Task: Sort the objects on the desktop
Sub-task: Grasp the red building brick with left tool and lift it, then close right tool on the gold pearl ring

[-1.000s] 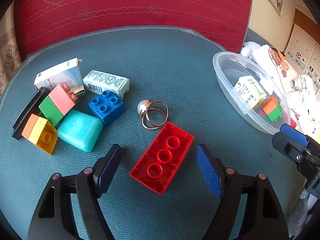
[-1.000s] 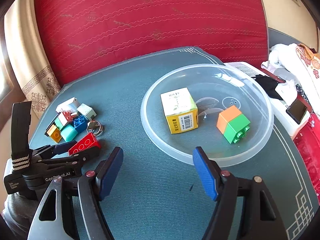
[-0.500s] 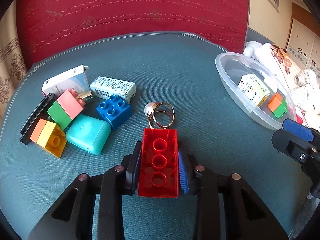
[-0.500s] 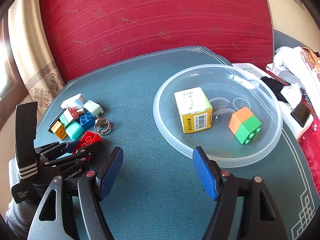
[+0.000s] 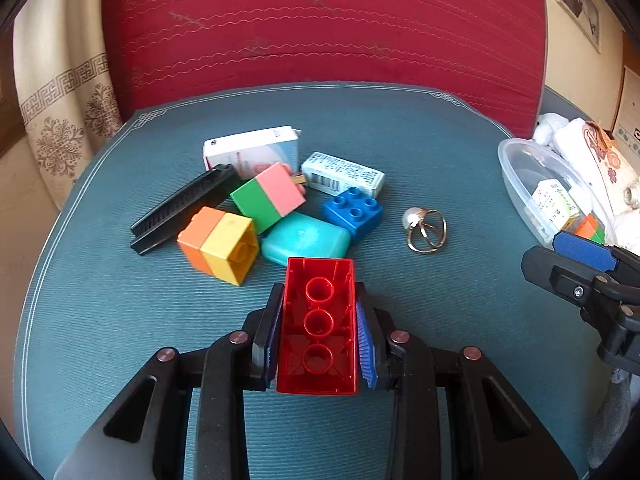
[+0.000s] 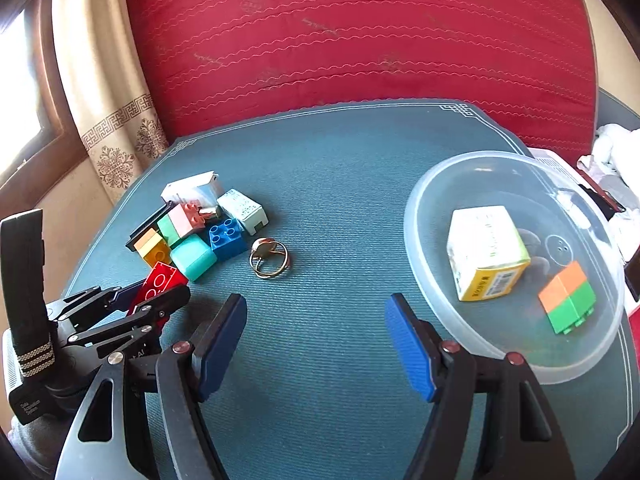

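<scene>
jaws on red brick [image 5: 319,328], teal case [image 5: 305,239] just ahead

I count five toy bricks: red brick [image 5: 319,326], blue [image 5: 353,212], orange-yellow [image 5: 218,245], green-pink [image 5: 268,201], orange-green [image 6: 567,296]. Three boxes [image 5: 252,152] [image 5: 342,174] [image 6: 486,252], one bowl [image 6: 432,184], one ring [image 5: 425,229].

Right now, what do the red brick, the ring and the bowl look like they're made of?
Red brick: glossy moulded plastic, with hollow tubes and ribs showing underneath; the left gripper clamps it.
Ring: thin gold-coloured metal by its shine, with what looks like a pearly bead; real or imitation can't be told.
Bowl: clear, slightly frosted plastic, since the box and block inside show through its wall.
</scene>
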Action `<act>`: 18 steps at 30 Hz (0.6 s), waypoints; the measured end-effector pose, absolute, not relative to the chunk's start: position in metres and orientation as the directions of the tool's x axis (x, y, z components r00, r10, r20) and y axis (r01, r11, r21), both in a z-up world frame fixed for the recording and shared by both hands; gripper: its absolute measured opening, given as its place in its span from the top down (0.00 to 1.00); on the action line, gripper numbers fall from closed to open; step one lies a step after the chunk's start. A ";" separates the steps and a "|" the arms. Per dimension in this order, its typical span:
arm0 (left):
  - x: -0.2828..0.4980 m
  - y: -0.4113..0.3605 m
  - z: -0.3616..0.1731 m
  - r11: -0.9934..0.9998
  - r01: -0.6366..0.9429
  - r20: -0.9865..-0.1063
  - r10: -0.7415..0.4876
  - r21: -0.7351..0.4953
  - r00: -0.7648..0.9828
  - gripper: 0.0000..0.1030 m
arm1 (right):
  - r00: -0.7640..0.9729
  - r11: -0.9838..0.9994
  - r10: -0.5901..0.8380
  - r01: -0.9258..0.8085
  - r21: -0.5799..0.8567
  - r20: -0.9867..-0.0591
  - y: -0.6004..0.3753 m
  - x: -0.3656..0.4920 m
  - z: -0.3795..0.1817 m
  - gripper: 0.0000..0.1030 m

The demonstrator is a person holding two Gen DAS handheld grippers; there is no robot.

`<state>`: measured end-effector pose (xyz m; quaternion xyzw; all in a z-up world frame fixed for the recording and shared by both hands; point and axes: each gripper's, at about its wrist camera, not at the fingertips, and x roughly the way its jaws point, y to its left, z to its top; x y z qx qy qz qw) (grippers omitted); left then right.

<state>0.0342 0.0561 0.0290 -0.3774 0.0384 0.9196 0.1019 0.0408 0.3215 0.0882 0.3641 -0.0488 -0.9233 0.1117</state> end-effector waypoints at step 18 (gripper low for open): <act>0.009 0.041 0.017 -0.981 -0.179 -0.727 0.176 -0.074 -0.664 0.66 | -0.605 -0.944 -0.269 0.321 0.079 -0.749 0.264 -0.020 0.054 0.49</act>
